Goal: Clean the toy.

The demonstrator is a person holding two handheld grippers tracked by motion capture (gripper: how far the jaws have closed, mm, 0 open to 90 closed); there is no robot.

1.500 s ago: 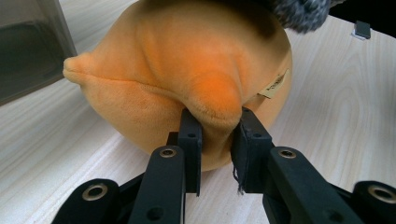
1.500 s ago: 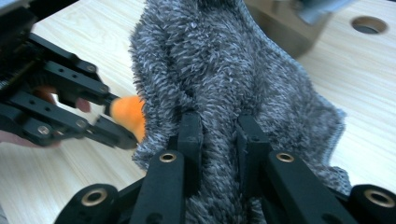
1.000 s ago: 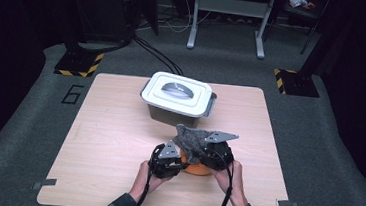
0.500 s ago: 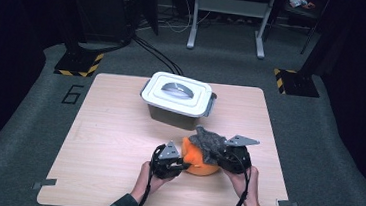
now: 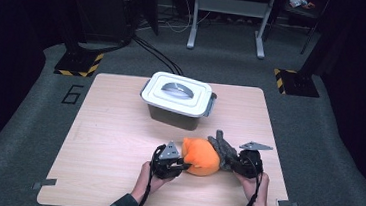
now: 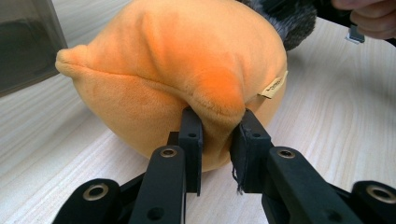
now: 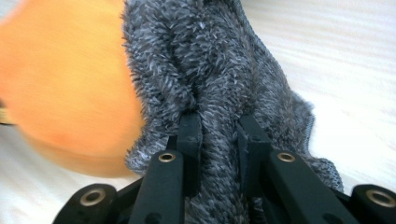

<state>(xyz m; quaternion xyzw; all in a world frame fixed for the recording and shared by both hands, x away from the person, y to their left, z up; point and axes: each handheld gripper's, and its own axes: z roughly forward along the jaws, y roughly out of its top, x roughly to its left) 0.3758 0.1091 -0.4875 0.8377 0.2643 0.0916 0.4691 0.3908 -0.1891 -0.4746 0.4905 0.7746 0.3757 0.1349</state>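
- Your left hand-held gripper (image 6: 215, 130) pinches a soft fold of the round orange plush (image 6: 187, 70);
- your right hand-held gripper (image 7: 218, 128) clamps the shaggy grey fabric (image 7: 219, 70) on the wood-grain counter (image 5: 112, 137).

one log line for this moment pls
left tool: shut on plush | right tool: shut on grey cloth | plush on table | bin: lidded

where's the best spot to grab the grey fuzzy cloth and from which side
Probably the bunched fold at the end lying away from the orange plush toy. The grey fuzzy cloth is soft and gathers into a ridge there, so come in low from the person's right, as the right gripper does, shut on that fold. The left gripper pinches a seam ridge of the plush.
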